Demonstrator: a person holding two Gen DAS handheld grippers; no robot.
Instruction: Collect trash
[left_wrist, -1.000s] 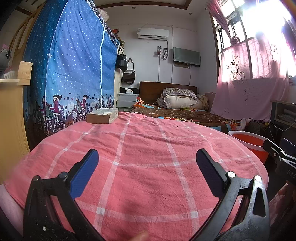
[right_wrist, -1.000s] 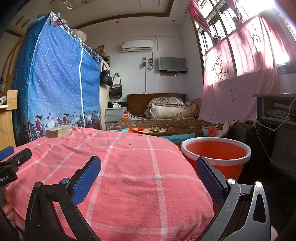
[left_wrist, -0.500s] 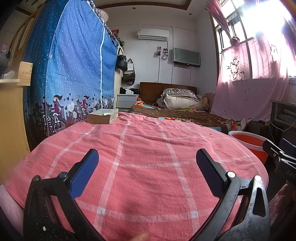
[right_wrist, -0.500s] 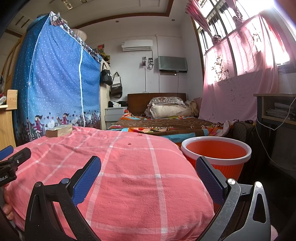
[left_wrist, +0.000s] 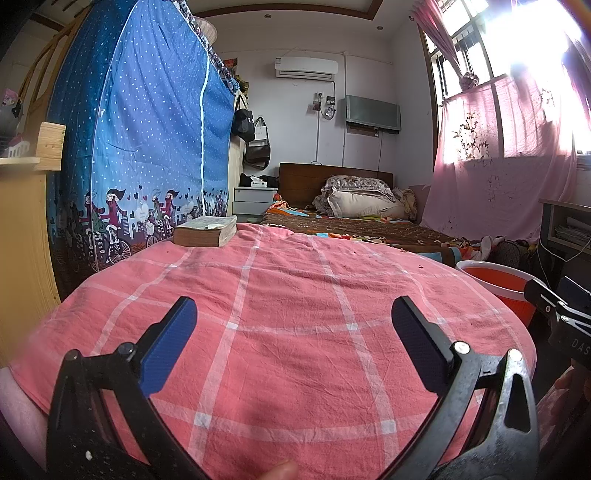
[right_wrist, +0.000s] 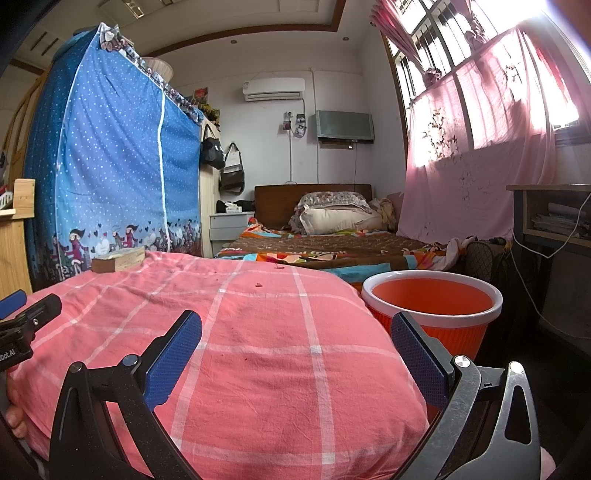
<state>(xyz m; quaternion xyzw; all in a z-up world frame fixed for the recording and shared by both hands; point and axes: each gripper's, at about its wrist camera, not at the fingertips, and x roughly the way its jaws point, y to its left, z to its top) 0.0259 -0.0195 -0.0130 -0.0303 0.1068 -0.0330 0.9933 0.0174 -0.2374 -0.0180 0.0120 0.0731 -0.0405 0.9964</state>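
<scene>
My left gripper (left_wrist: 293, 325) is open and empty, low over a table under a pink checked cloth (left_wrist: 288, 295). My right gripper (right_wrist: 295, 332) is open and empty over the same cloth (right_wrist: 258, 332), nearer its right edge. An orange bin with a white rim (right_wrist: 432, 306) stands on the floor just right of the table; it also shows in the left wrist view (left_wrist: 495, 284). Small dark crumbs (right_wrist: 257, 284) lie on the far part of the cloth. No larger trash shows on it.
A thick book (left_wrist: 205, 231) lies at the table's far left corner. A blue dotted wardrobe cover (left_wrist: 147, 147) stands at left, a bed (left_wrist: 351, 221) behind, a desk with cables (right_wrist: 554, 221) at right.
</scene>
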